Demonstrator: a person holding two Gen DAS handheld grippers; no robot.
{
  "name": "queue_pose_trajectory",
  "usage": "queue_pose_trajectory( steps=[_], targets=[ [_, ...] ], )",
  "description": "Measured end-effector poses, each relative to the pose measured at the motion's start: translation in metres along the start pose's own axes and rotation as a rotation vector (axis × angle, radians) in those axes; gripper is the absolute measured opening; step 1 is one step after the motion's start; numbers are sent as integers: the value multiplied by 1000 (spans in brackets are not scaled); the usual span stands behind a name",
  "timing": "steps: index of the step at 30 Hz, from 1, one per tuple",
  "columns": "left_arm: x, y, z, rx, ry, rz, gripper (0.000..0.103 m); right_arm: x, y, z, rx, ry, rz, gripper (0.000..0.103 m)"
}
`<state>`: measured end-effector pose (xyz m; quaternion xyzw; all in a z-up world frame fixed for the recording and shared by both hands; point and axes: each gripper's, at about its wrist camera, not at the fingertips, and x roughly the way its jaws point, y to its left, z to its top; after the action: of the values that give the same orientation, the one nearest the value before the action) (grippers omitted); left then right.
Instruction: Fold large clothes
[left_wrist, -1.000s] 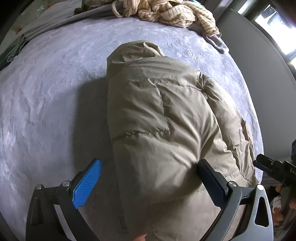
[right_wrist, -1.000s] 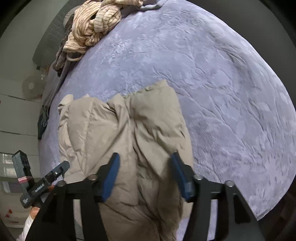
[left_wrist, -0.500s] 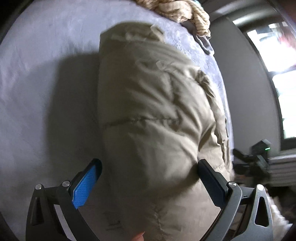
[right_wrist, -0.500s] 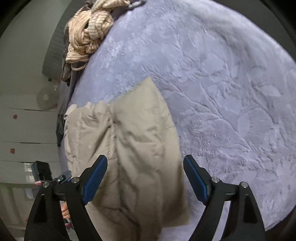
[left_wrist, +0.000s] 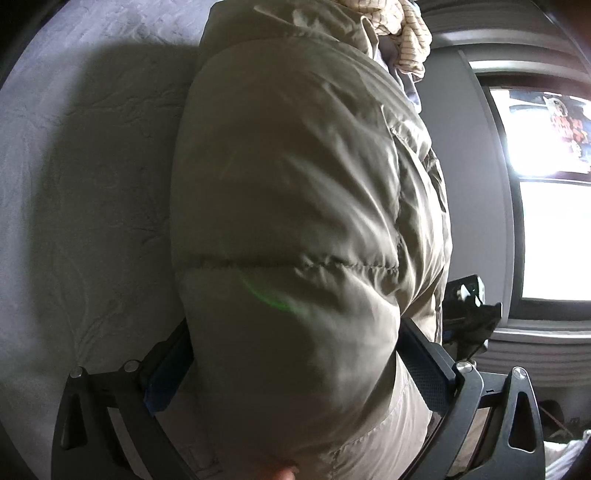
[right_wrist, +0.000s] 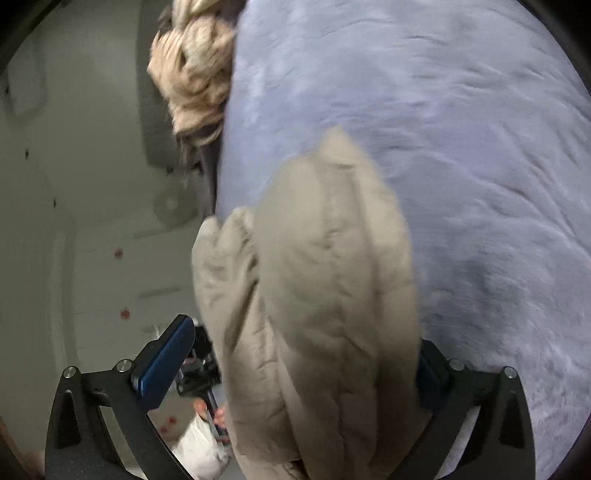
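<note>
A beige puffer jacket (left_wrist: 295, 206) lies folded on the lavender bed cover (left_wrist: 85, 184). It fills the left wrist view and bulges between the fingers of my left gripper (left_wrist: 295, 373), whose jaws stand wide apart around its near end; the blue pad (left_wrist: 166, 380) is half hidden. In the right wrist view the jacket (right_wrist: 325, 280) runs up the middle, near the bed's left edge. My right gripper (right_wrist: 295, 369) is wide open with the jacket between its fingers; its left blue pad (right_wrist: 162, 365) shows beside the jacket and its right pad is mostly covered.
A striped cream garment (right_wrist: 192, 74) is heaped at the far end of the bed; it also shows in the left wrist view (left_wrist: 402, 33). A bright window (left_wrist: 546, 177) is to the right. The bed cover (right_wrist: 461, 147) spreads right of the jacket.
Both grippers have moved in over the jacket's near end, so it now bulges between their open fingers. The right gripper opened wide about a second ago. The views swung toward the bed edge.
</note>
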<state>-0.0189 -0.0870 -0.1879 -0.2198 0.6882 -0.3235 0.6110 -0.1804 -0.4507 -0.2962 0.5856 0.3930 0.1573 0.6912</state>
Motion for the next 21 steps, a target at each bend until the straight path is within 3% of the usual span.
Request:
queue_pose_trajectory(
  steps=[3, 7, 13, 17, 20, 21],
  targets=[
    [2, 1, 1, -3, 10, -9, 103, 18, 17, 6, -106, 103, -145, 103],
    [11, 3, 12, -3, 35, -33, 103, 42, 20, 10, -151, 195, -201, 103],
    [23, 9, 17, -21, 61, -49, 103, 61, 21, 11, -158, 216, -266, 103],
    [19, -4, 17, 47, 43, -14, 97, 59, 28, 10, -137, 187, -311, 102],
    [10, -11, 19, 94, 37, -22, 85, 58, 38, 4, -139, 148, -349, 85],
    [6, -11, 20, 101, 39, -34, 81, 56, 44, 1, -146, 130, -357, 72]
  ],
)
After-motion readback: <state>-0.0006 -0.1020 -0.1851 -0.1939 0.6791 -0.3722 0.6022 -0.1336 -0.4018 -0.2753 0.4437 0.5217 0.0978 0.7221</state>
